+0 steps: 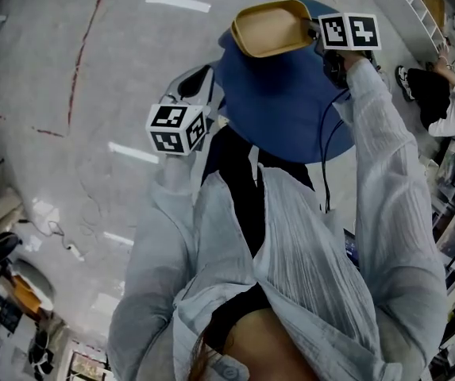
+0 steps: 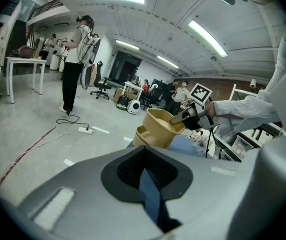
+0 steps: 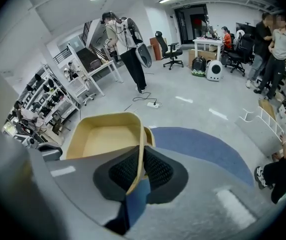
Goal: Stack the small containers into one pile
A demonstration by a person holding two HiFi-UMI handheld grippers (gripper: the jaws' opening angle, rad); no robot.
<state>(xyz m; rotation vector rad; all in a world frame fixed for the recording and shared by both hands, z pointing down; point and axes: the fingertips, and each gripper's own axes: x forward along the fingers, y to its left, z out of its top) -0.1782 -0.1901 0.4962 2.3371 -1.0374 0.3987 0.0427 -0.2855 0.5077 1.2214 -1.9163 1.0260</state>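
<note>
My right gripper (image 1: 316, 32) is shut on the rim of a tan plastic container (image 1: 271, 28) and holds it over the far edge of the round blue table (image 1: 291, 109). The right gripper view shows the container's side wall (image 3: 139, 134) pinched between the pads, with the gripper (image 3: 142, 156) closed round it. In the left gripper view the held container (image 2: 161, 124) tilts just above a second tan container (image 2: 142, 137) standing on the table. My left gripper (image 1: 198, 79) hangs at the table's left edge, apart from both, its jaws (image 2: 145, 166) shut and empty.
A person sits on the floor at the right (image 1: 445, 94) next to a white rack (image 1: 406, 6). A power strip with its cable (image 2: 85, 130) lies on the grey floor. Another person stands further off (image 2: 78, 59). Desks and chairs line the far wall.
</note>
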